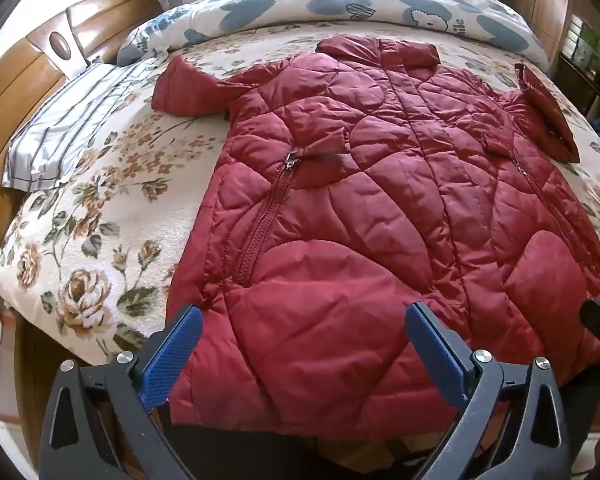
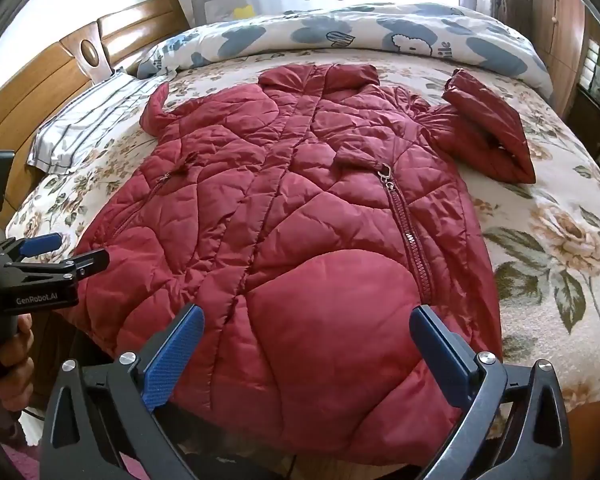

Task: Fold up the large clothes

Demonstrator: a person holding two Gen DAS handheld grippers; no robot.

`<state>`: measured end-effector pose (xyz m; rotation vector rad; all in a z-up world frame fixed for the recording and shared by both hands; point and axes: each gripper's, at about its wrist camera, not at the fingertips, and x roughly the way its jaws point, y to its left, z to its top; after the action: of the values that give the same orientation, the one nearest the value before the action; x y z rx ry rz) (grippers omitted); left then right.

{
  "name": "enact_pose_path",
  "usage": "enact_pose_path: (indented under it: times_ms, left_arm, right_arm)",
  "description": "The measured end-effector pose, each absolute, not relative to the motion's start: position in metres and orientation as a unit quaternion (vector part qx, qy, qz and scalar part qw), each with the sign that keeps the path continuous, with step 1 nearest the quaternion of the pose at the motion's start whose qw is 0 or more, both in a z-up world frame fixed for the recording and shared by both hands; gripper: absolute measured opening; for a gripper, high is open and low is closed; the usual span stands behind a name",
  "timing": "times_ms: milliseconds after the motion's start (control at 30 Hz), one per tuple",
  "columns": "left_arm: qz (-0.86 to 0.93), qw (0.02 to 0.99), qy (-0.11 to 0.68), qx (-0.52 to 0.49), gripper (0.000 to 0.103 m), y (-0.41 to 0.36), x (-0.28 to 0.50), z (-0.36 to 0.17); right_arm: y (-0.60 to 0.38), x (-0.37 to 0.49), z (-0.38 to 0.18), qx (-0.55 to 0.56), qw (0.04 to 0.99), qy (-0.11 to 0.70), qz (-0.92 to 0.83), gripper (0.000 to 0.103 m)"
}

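Observation:
A dark red quilted padded coat [image 1: 360,208] lies spread front-up on the bed, collar at the far end, hem hanging over the near edge. It also fills the right wrist view [image 2: 300,220]. Its left sleeve [image 1: 188,88] lies out to the left. Its right sleeve [image 2: 488,136] is folded beside the body. My left gripper [image 1: 304,344] is open and empty above the hem's left part. My right gripper [image 2: 306,344] is open and empty above the hem's right part. The left gripper also shows at the left of the right wrist view [image 2: 66,250].
The bed has a floral sheet [image 1: 100,240]. A striped pillow [image 1: 68,128] lies at the left by the wooden headboard [image 1: 16,92]. A rolled blue-and-white duvet [image 1: 340,4] lies along the far side. Wooden cabinets [image 2: 560,28] stand at the right.

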<state>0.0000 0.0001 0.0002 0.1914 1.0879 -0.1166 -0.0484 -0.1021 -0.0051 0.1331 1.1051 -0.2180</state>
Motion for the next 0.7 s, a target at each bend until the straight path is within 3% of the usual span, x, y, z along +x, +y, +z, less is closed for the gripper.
enact_pose_path:
  times_ms: [700]
  left_arm:
    - [-0.059, 0.852, 0.513, 0.085, 0.102, -0.0027, 0.0014, 0.0025]
  right_arm:
    - [-0.1011, -0.0471, -0.0014, 0.063, 0.844, 0.523, -0.104, 0.103]
